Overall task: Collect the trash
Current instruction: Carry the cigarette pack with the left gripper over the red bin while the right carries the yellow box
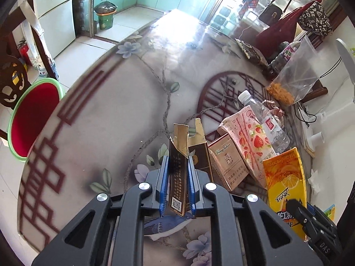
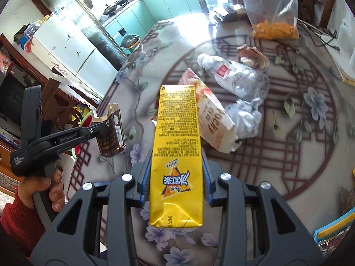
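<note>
My left gripper [image 1: 178, 161] is shut on an open brown cigarette box [image 1: 177, 177], held above the floral table; the box also shows in the right wrist view [image 2: 111, 133] with the left gripper [image 2: 99, 129]. My right gripper [image 2: 176, 177] is shut on a yellow drink carton [image 2: 177, 150], seen in the left wrist view [image 1: 286, 177] at lower right. On the table lie a tan cigarette pack [image 1: 228, 161], a pink strawberry snack box [image 1: 250, 141], an empty plastic bottle [image 2: 233, 75], crumpled white paper [image 2: 246, 115] and a crumpled brown wrapper [image 2: 253, 57].
A clear bag with orange snacks [image 2: 275, 28] stands at the table's far side. A red basin with a green rim [image 1: 33, 117] sits on the floor left of the table. A green bin with a bag [image 1: 106, 15] stands in the kitchen doorway. A fridge [image 1: 55, 15] is beyond.
</note>
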Demonstrator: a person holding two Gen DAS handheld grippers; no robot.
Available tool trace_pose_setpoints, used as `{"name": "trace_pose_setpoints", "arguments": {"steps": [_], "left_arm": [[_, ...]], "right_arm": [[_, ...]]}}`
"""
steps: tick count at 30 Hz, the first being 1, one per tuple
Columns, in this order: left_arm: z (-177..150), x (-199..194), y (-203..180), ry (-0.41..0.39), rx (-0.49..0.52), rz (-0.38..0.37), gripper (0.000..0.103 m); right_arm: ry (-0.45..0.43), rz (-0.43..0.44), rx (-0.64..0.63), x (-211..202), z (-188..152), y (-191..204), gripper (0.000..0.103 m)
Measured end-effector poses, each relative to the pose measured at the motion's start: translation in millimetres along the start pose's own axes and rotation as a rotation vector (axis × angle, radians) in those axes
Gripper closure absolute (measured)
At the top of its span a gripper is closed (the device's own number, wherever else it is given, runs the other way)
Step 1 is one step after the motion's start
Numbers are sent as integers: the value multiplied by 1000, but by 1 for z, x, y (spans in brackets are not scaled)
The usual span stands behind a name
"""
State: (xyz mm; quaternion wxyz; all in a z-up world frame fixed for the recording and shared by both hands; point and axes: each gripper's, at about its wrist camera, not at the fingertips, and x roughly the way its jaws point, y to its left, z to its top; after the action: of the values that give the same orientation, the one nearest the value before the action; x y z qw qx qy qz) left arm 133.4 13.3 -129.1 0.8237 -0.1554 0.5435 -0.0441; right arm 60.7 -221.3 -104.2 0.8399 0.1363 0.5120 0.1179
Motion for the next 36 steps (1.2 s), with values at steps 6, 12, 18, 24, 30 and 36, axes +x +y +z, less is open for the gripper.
{"name": "trace_pose_setpoints", "arguments": {"steps": [6,12,18,24,30,36], "left_arm": [[-2,-20,3,-51,14,15,90],[-3,-36,11,-96,18,29,90],[-5,-50,31,-119,0,51,90],[-6,-58,54,-125,-24,66,90],[-6,-64,74,-134,-30,58,90],[-1,-72,98,-135,-8,54,90]], "right_arm": [[-9,4,-36,-2,1,16,66],[-6,9,-56,-2,-1,29,66],[-13,18,-85,-4,-2,47,66],[-14,22,-104,-1,-3,65,66],[-11,17,-128,5,-5,87,66],[-13,5,-146,13,-6,114,66]]}}
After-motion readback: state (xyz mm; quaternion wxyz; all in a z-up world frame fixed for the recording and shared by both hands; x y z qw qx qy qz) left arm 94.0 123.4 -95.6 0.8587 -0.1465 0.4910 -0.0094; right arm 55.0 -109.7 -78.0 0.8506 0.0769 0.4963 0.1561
